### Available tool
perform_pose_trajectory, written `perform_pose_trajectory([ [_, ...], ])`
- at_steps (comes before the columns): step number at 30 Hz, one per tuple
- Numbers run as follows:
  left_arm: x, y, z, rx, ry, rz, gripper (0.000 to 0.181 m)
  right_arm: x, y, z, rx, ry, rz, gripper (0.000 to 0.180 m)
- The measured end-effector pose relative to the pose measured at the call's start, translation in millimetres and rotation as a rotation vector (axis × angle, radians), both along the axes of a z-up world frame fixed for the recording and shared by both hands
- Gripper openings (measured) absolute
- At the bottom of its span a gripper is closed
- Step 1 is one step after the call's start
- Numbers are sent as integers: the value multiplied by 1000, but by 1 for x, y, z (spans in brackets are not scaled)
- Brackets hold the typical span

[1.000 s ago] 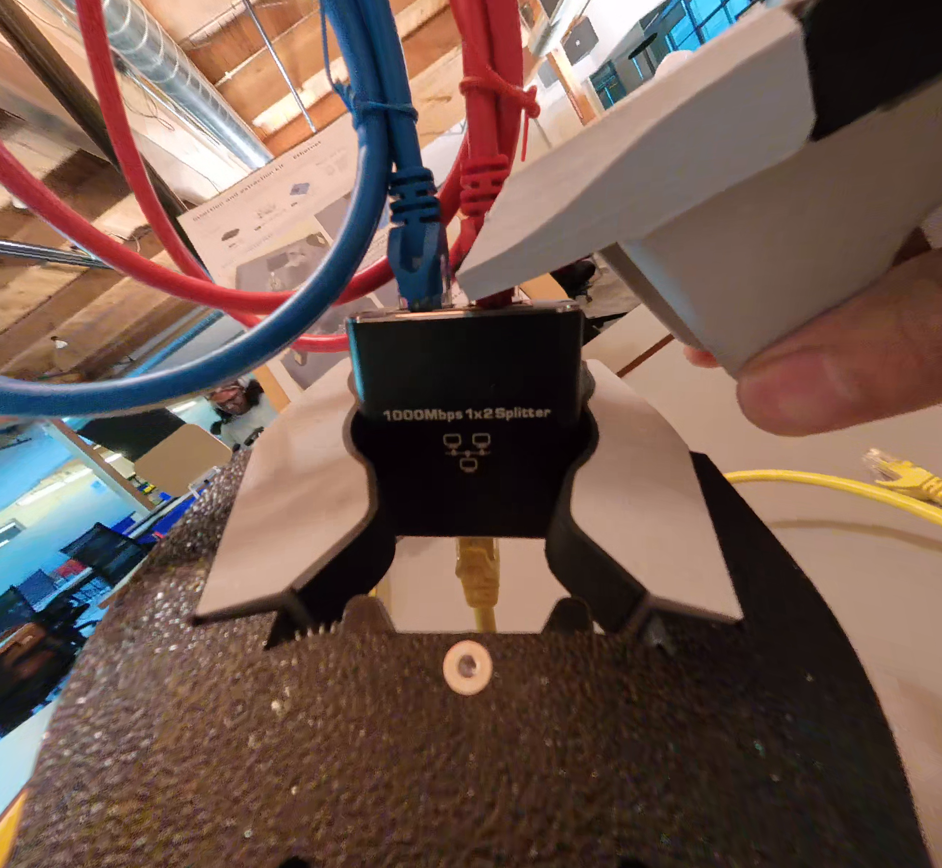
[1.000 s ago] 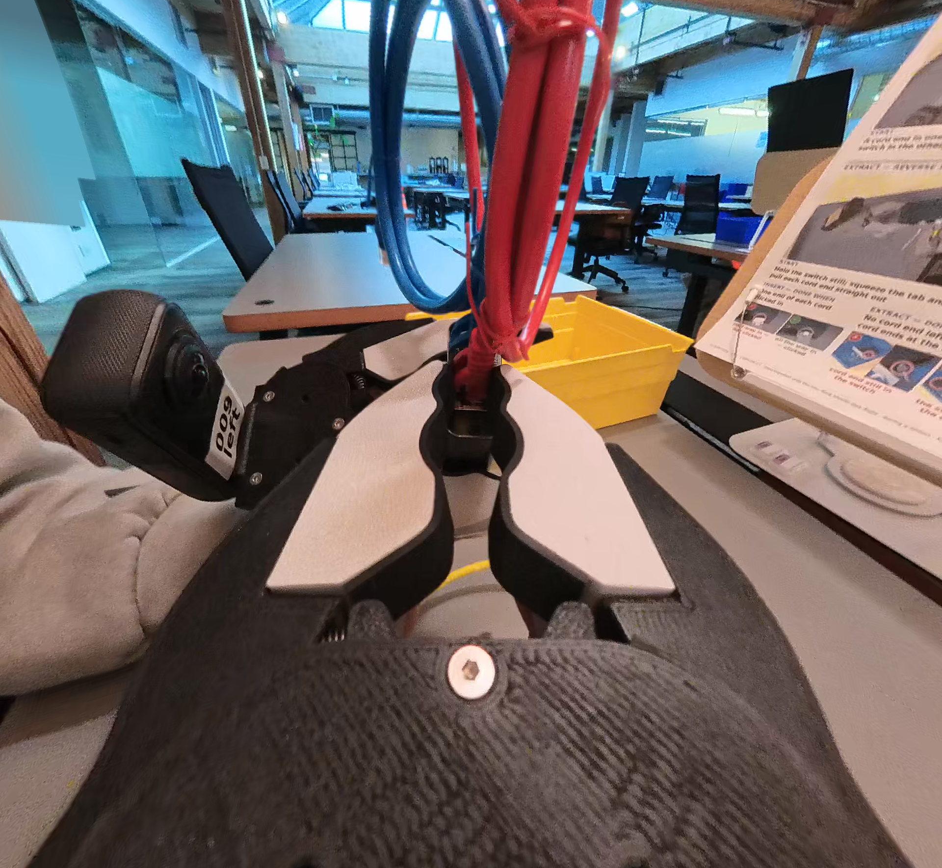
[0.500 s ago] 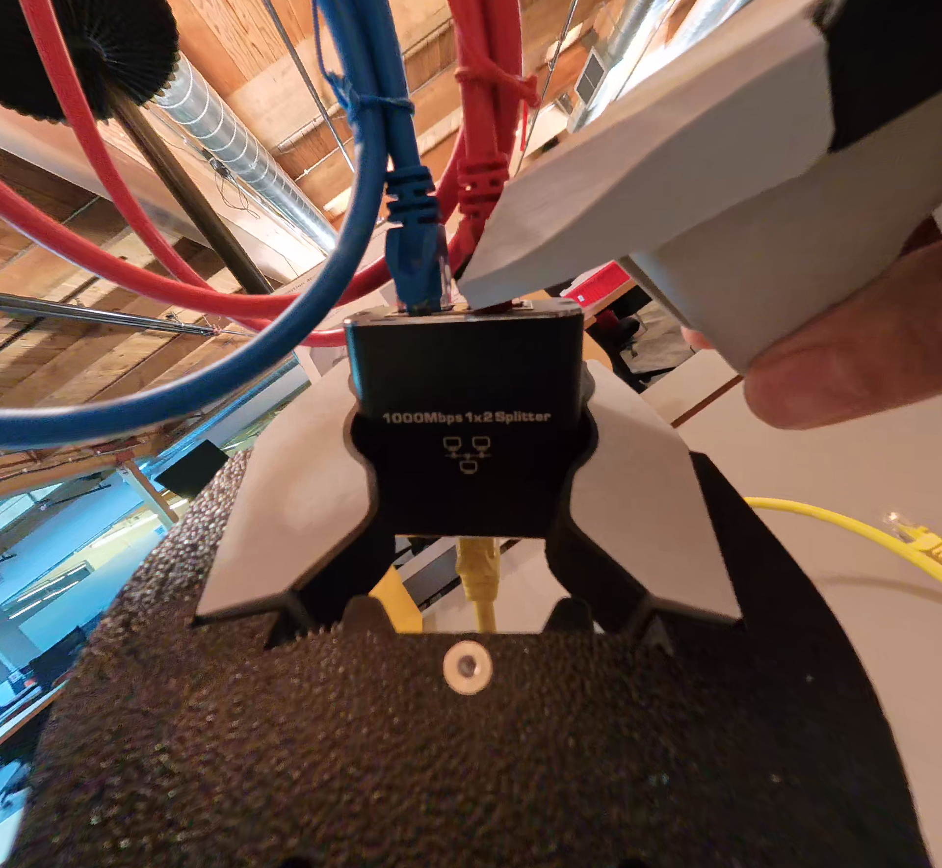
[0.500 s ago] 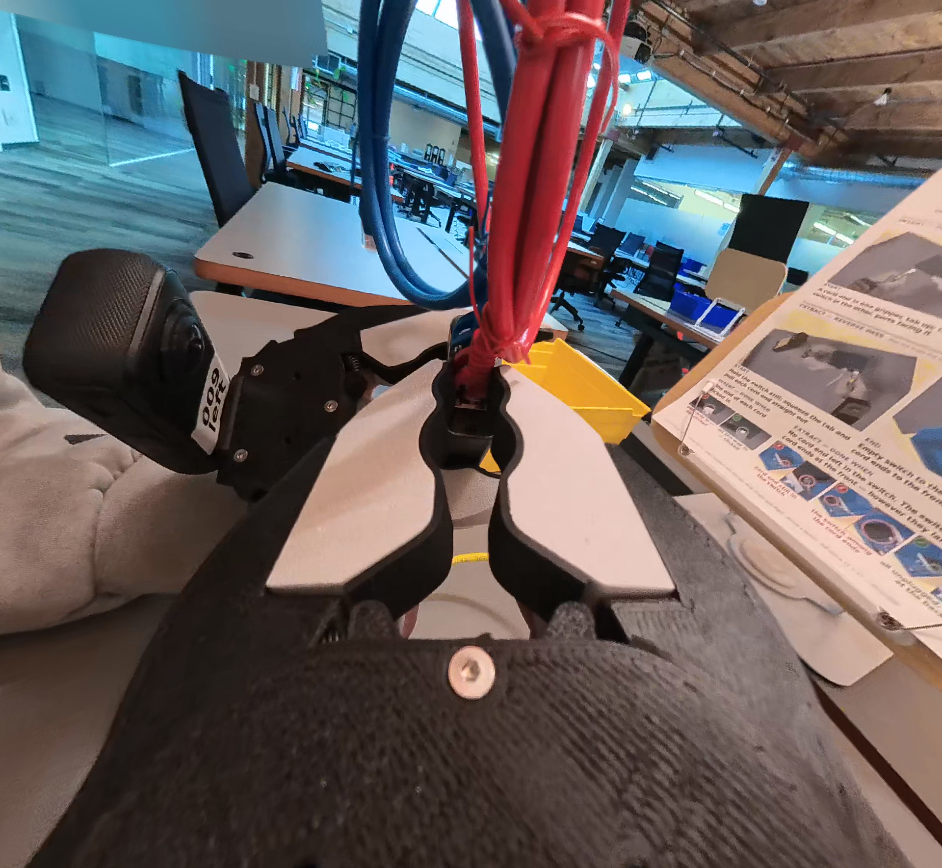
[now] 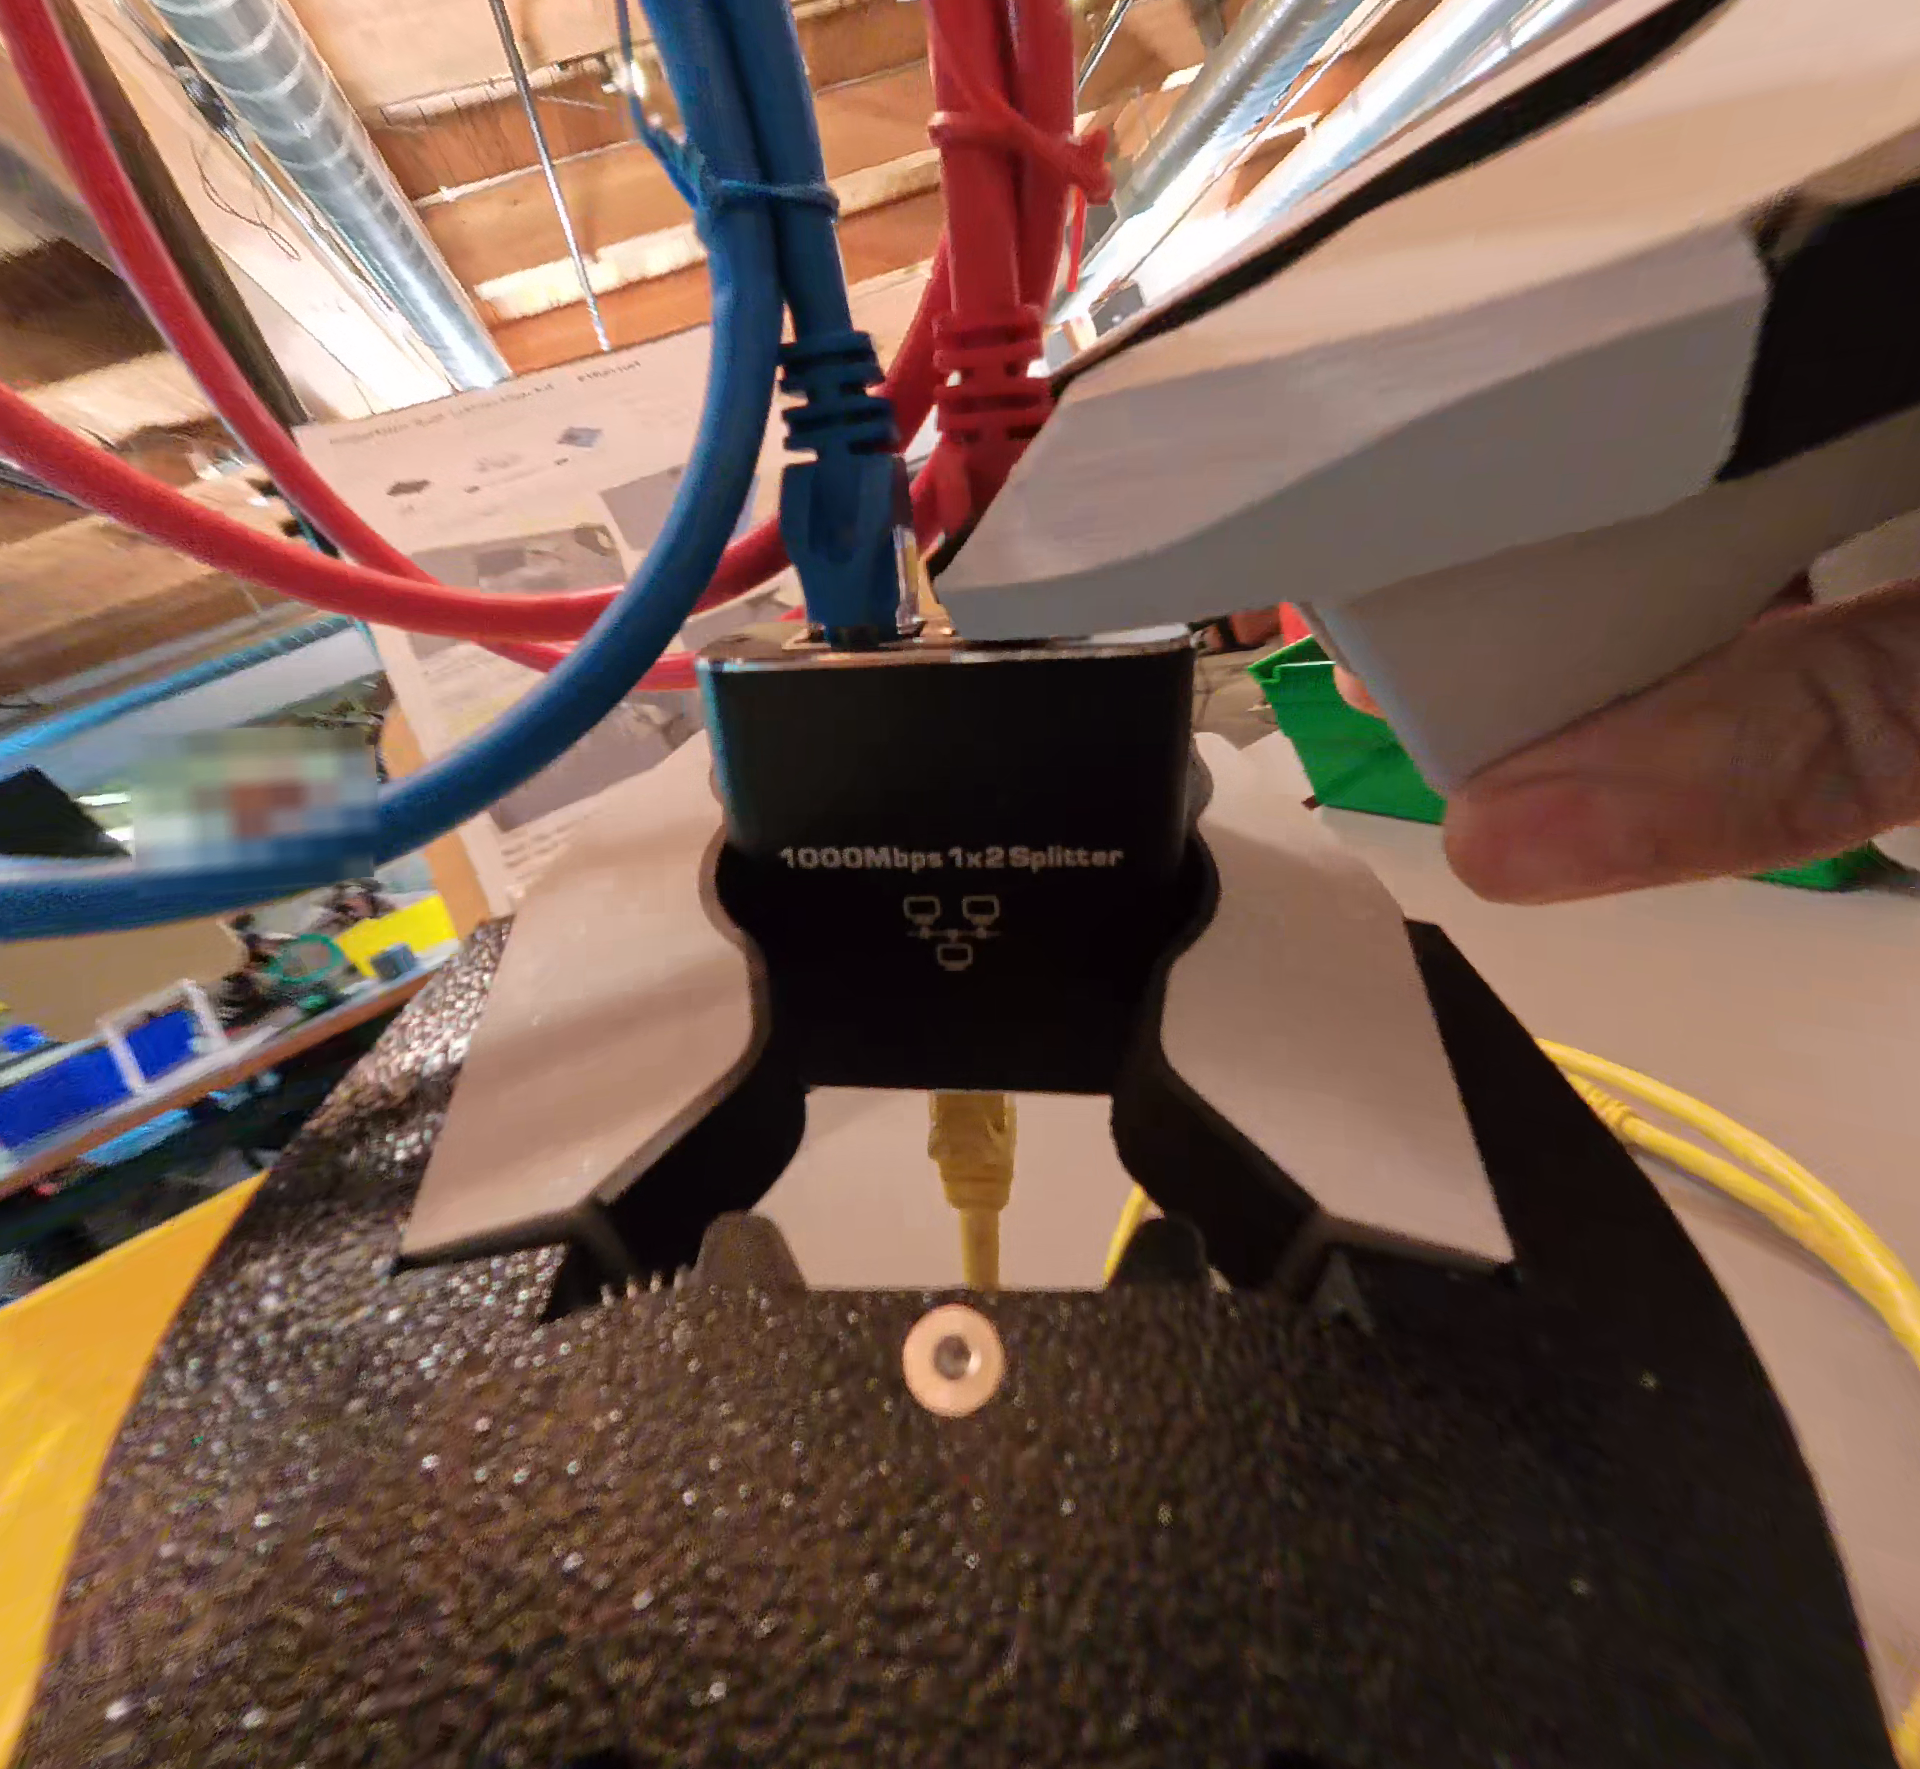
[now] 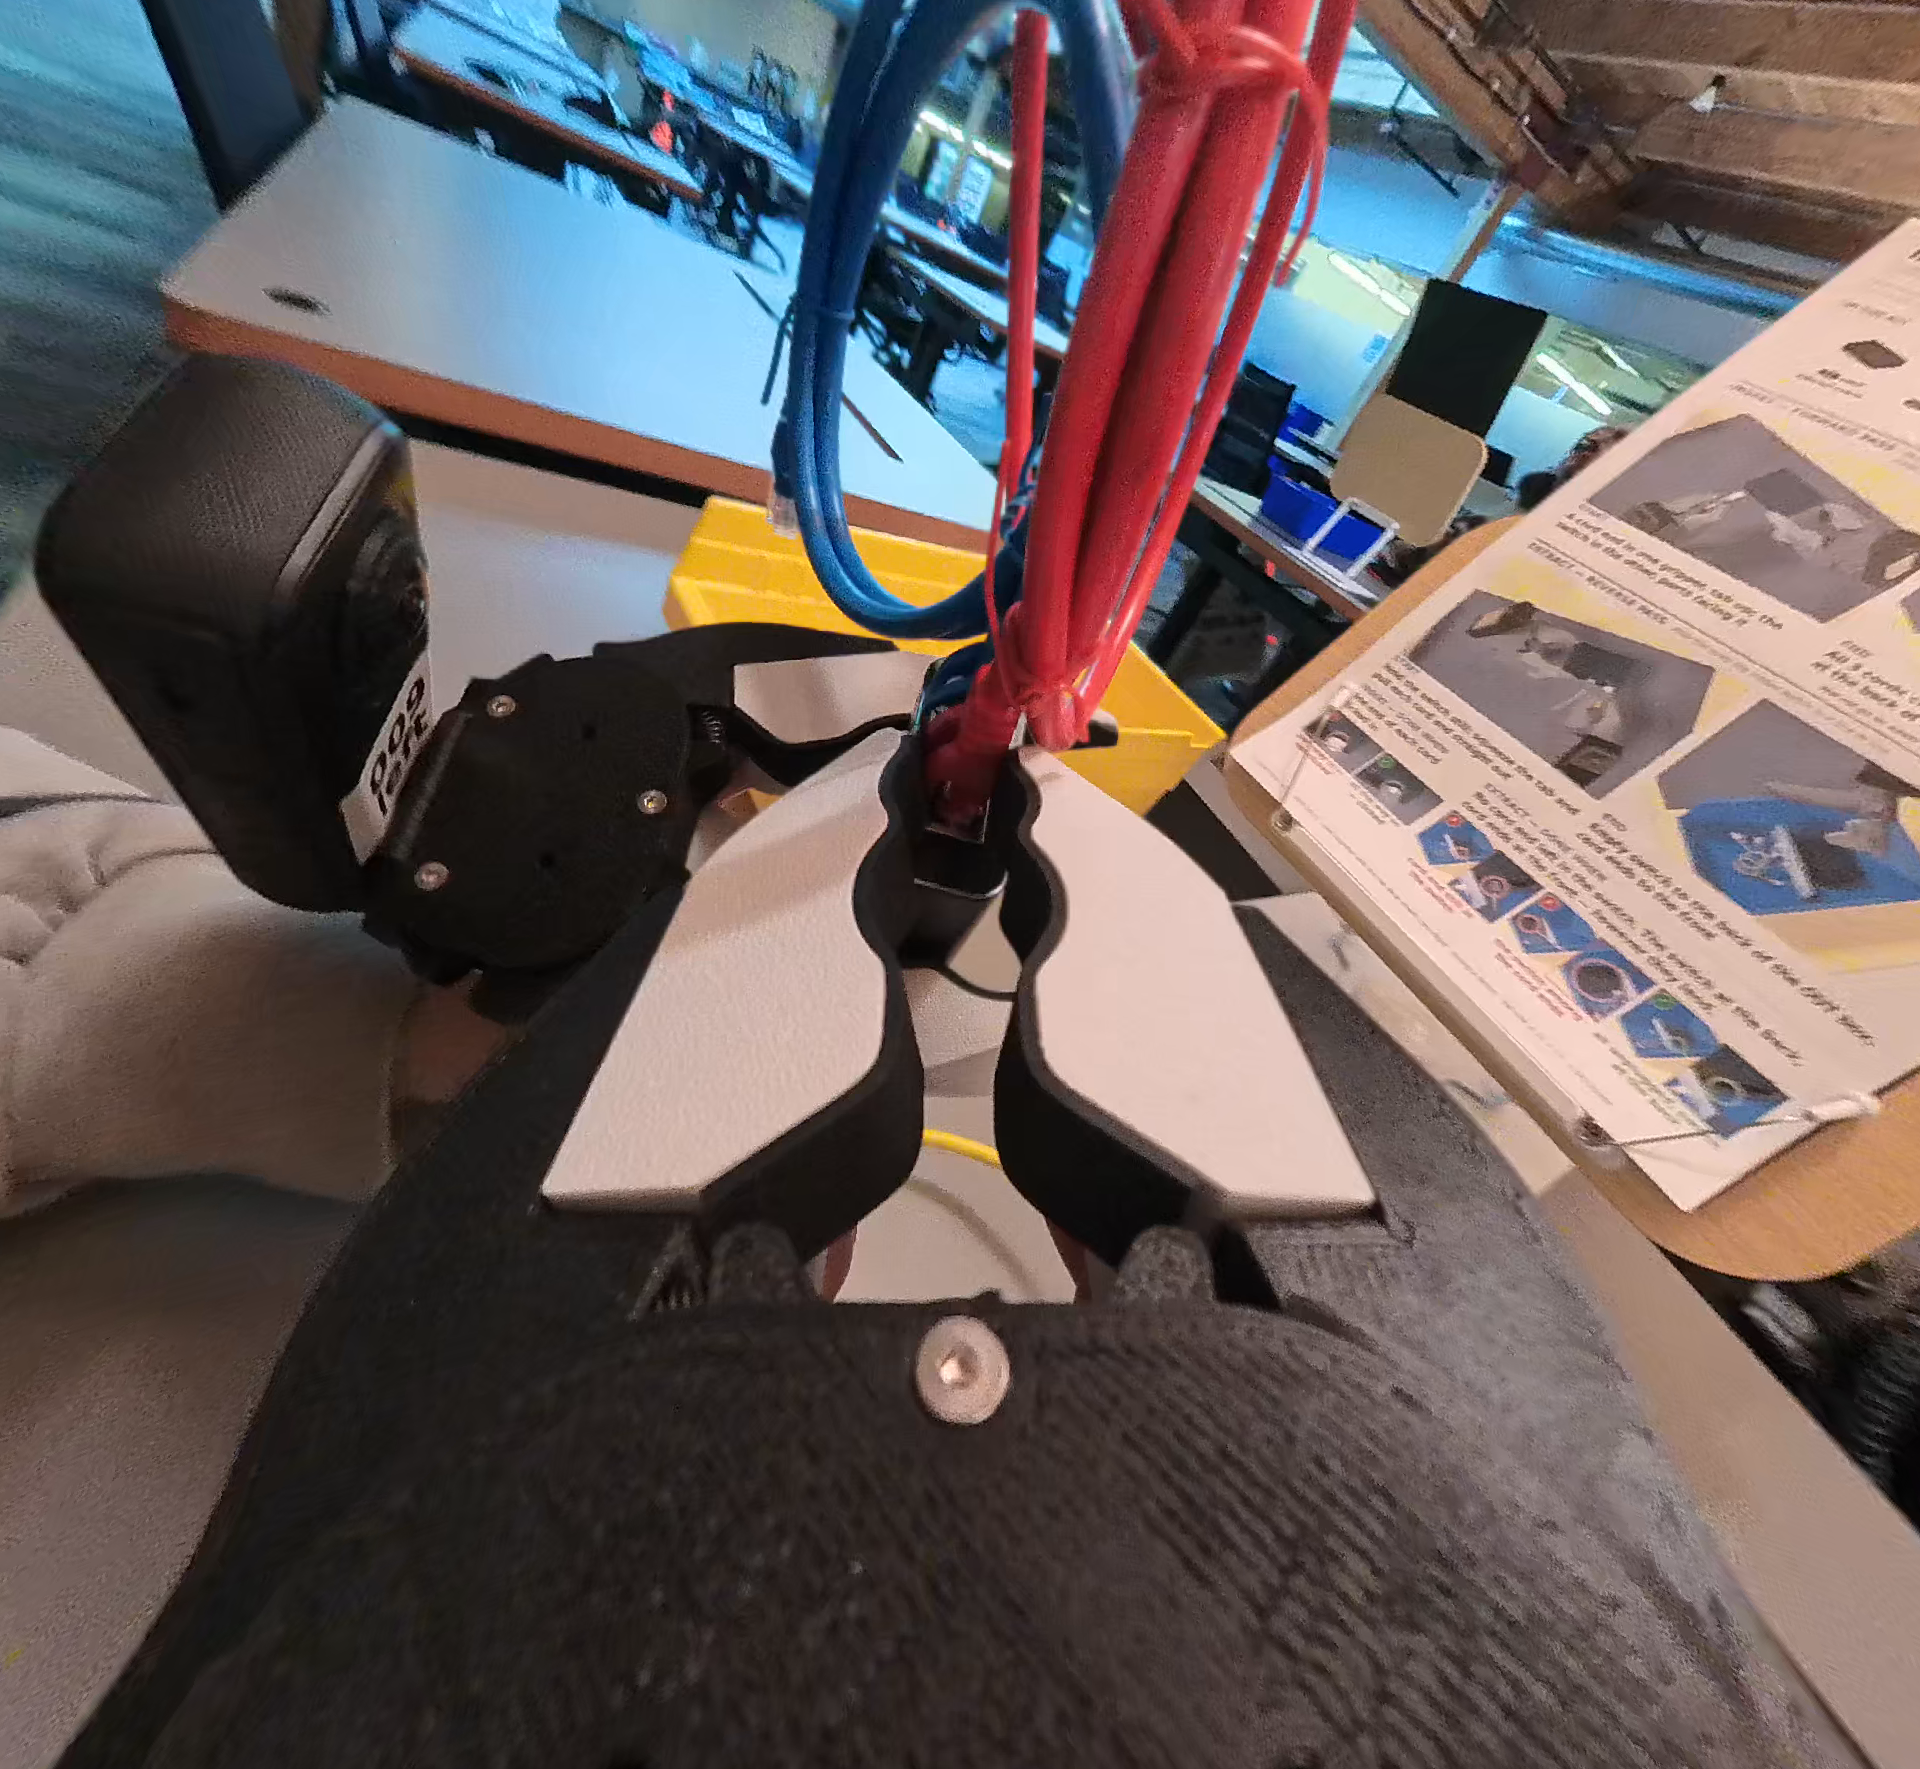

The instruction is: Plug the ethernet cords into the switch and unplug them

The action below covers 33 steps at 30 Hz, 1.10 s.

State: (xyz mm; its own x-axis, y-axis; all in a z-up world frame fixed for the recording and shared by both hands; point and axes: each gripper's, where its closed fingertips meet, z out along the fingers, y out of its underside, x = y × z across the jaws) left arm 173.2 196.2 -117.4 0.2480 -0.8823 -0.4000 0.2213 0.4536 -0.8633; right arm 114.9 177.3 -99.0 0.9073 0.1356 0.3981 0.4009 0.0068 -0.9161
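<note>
My left gripper (image 5: 951, 784) is shut on the black switch (image 5: 951, 743) and holds it up off the table. A blue cord's plug (image 5: 842, 514) sits in the switch's far left port. A yellow cord's plug (image 5: 971, 1169) sits in its near side. The red cord's plug (image 5: 982, 389) stands beside the blue one, its tip hidden by a finger (image 5: 1351, 431) of the other gripper. In the right wrist view, my right gripper (image 6: 961, 784) is shut on the red plug (image 6: 961, 758) where it meets the switch (image 6: 951, 878). Red (image 6: 1164, 317) and blue (image 6: 862, 369) cord bundles rise above.
A yellow bin (image 6: 790, 576) stands behind the grippers, and a green bin (image 5: 1340, 753) at the right in the left wrist view. An instruction sheet on a board (image 6: 1662, 784) leans at the right. Loose yellow cord (image 5: 1714, 1169) lies on the grey table (image 6: 1766, 1407). A thumb (image 5: 1714, 784) presses the right gripper. Tip to tip, the grippers are about 6 cm apart.
Both grippers have swung and tilted together with the switch and cords, so the background has shifted. Both grips are unchanged, and the red plug stays at the switch.
</note>
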Motion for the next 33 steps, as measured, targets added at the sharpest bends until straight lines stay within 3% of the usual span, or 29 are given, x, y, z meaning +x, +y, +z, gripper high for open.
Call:
perform_pose_trajectory([
  [9,8,3,-14,-182,13,-125,78,3,14,-9,-74,-97,-114,15],
  [19,8,3,-17,-177,21,-158,79,3,14,-10,-135,-194,-184,15],
  [30,7,8,-20,-86,46,-81,78,7,12,-10,-67,168,-48,14],
  [33,8,11,-23,-73,61,-60,78,9,14,-12,-79,164,-59,14],
])
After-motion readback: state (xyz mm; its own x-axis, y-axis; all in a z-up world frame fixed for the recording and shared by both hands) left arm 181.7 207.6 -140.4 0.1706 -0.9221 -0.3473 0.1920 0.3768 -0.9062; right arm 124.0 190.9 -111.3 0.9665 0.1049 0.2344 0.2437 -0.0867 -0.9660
